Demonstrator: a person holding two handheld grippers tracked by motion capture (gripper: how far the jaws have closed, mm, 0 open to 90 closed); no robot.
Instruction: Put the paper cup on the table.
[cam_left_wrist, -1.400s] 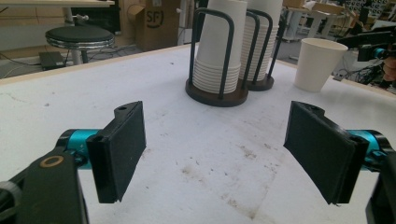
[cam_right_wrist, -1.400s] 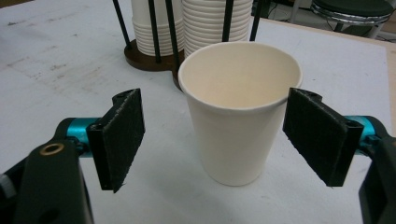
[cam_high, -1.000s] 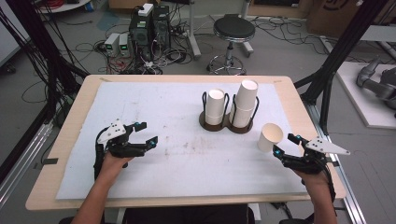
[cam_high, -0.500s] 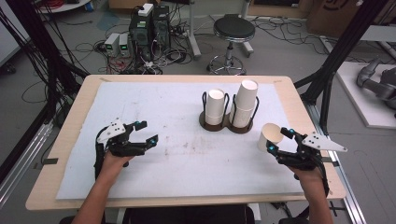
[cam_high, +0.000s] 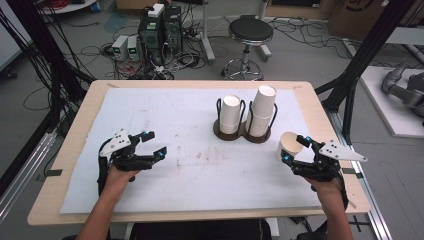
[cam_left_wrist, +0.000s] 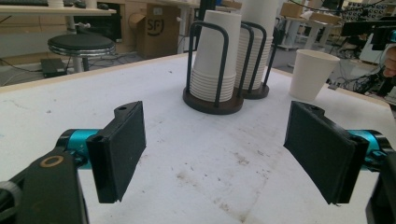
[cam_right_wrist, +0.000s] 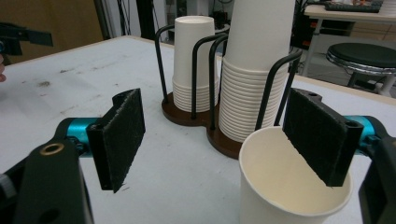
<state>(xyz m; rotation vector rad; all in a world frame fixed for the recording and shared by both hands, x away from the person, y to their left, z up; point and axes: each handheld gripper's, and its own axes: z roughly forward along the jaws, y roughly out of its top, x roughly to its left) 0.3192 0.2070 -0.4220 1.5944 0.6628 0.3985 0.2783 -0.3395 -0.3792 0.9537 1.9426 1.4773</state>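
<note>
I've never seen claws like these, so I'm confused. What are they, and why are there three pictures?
They are hand tools, not a robot. A person holds a left gripper and a right gripper, each with two black jaws. One picture looks down from above the table. The other two come from small cameras riding on each gripper. On the table stands a holder with two stacks of paper cups, and one loose cup beside it. Both grippers are open and hold nothing. One jaw of the right gripper is at the loose cup's rim.
</note>
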